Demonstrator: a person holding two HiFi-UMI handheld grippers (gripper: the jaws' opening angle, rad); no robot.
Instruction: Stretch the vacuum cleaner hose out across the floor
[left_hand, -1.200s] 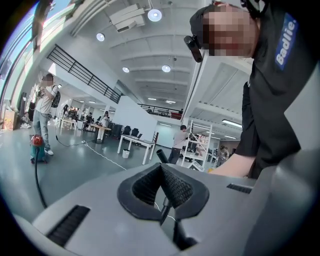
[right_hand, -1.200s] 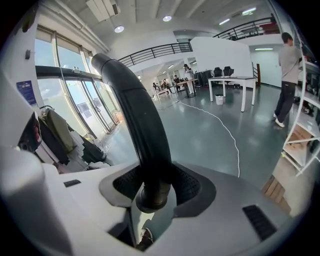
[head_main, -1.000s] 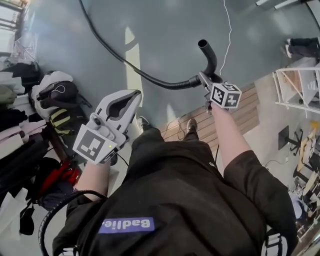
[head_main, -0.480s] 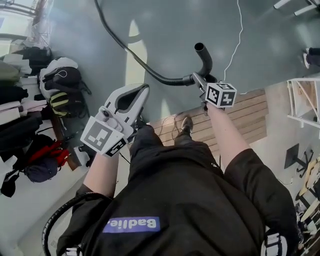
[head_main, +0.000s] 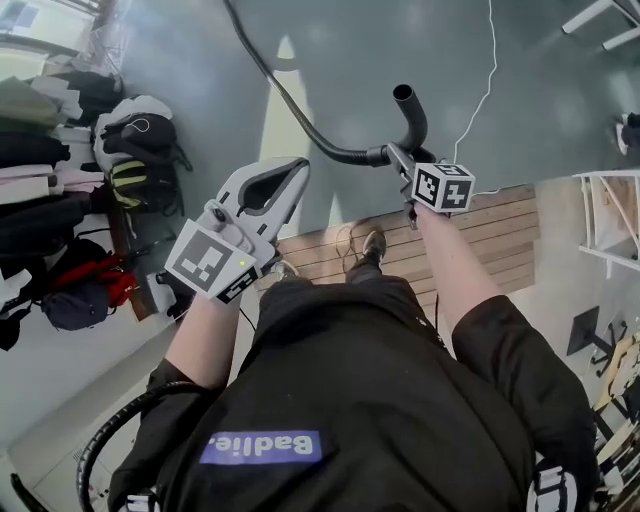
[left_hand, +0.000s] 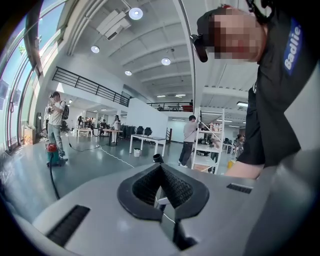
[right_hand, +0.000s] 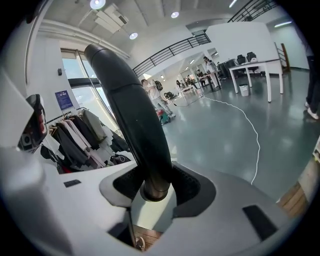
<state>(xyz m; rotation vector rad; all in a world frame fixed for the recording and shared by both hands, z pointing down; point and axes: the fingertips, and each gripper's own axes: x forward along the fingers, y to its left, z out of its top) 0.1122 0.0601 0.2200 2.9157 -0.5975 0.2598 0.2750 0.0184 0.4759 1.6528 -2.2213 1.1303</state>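
Note:
The black vacuum hose (head_main: 296, 112) runs from the top of the head view down across the grey floor to its curved rigid end tube (head_main: 413, 120). My right gripper (head_main: 398, 158) is shut on that tube just below the bend. In the right gripper view the tube (right_hand: 131, 112) rises from between the jaws of the right gripper (right_hand: 156, 192). My left gripper (head_main: 292, 172) is raised at the left, shut and empty. In the left gripper view the left gripper (left_hand: 161, 172) points over the floor, with the red vacuum cleaner (left_hand: 51, 150) far off at the left.
Bags (head_main: 137, 152) and hanging clothes (head_main: 40, 215) line the left side. A strip of wooden flooring (head_main: 480, 235) lies under the person's feet. A thin white cable (head_main: 486, 90) crosses the floor on the right, and a white shelf unit (head_main: 610, 220) stands further right. People (left_hand: 189, 140) and tables stand further off.
The person has moved along the floor: bags and wooden strip have shifted in view. The right gripper keeps its hold on the tube. The left gripper has drifted slightly right and up.

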